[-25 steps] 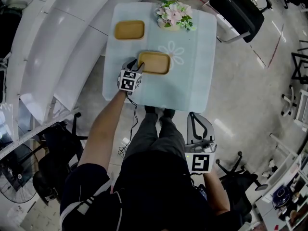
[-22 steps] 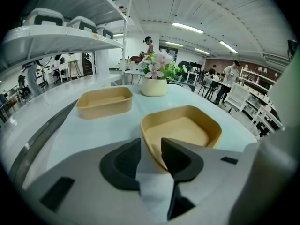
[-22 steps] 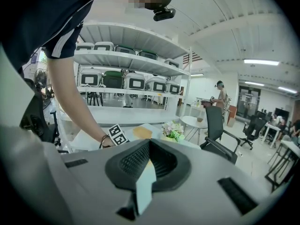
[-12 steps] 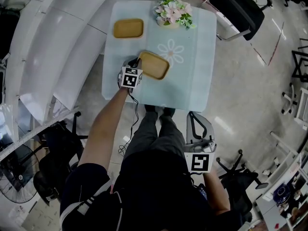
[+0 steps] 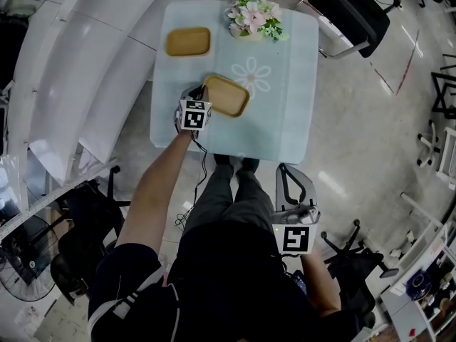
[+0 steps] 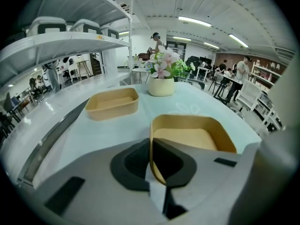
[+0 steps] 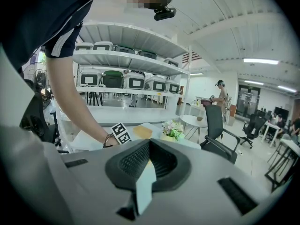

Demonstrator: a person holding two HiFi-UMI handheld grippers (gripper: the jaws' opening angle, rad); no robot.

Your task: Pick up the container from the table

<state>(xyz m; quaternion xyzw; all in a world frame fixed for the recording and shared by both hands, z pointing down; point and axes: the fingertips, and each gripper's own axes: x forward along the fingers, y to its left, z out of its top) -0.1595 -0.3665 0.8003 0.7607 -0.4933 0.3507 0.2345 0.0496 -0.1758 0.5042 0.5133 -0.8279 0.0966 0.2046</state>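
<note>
Now that the jaws of the left gripper (image 5: 201,92), which stood wide a moment ago, are squeezed shut, the thin near wall of the container (image 5: 228,96) is pinched between them. The container has also turned a little on the table (image 5: 285,130), so it no longer lies straight. It looks like it is still sitting on the table top and is not lifted yet. I think the grab is done and the next thing is to raise it. That should go slowly, because it is held by one thin side only and could tip or slip. The right gripper (image 5: 293,194) hangs low by the person's side, well away from the table, with its jaws together and nothing in them. A second container (image 5: 189,42) of the same tan colour sits farther back, well apart from the held one. A pot of flowers (image 5: 255,18) stands at the far edge. Neither is in the way of a lift straight up. White shelves (image 5: 71,70) run close along the left side of the table, and a black chair (image 5: 349,9) stands past its far right corner.
</note>
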